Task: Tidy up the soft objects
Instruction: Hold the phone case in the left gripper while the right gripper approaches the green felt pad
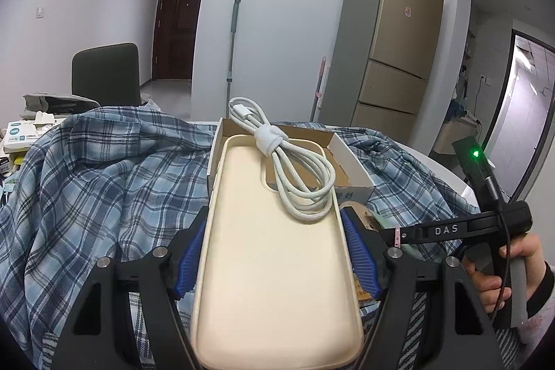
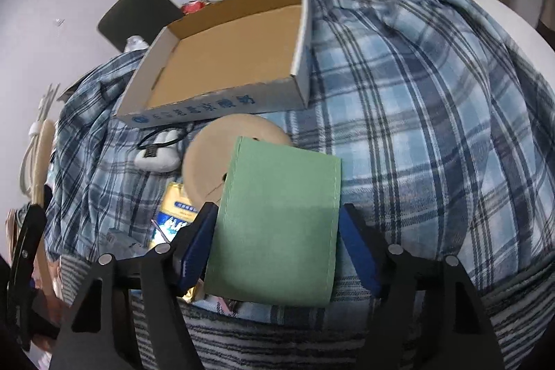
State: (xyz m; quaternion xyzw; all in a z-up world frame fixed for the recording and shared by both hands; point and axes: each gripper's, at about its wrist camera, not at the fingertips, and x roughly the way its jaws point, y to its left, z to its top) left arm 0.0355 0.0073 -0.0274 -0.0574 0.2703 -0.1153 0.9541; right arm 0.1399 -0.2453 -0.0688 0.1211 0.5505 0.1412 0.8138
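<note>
My left gripper (image 1: 274, 214) is shut on a cream phone case (image 1: 270, 266), its blue pads (image 1: 189, 252) pressing both long sides. A coiled white cable (image 1: 298, 175) lies on the case's far end. Just beyond stands an open cardboard box (image 1: 350, 162) on a blue plaid cloth (image 1: 104, 179). In the right wrist view my right gripper (image 2: 277, 208) is shut on a flat green felt pouch (image 2: 277, 231), held above the plaid cloth (image 2: 416, 110) near the empty box (image 2: 225, 58). A hand (image 1: 492, 283) holds the right gripper's handle (image 1: 451, 227).
In front of the box lie a round beige disc (image 2: 215, 141), a small white object with a black cord (image 2: 156, 156) and a blue-and-yellow packet (image 2: 173, 217). Papers and boxes (image 1: 20, 134) crowd the left. A dark chair (image 1: 104, 75), a mop (image 1: 232, 47) and a fridge (image 1: 399, 40) stand behind.
</note>
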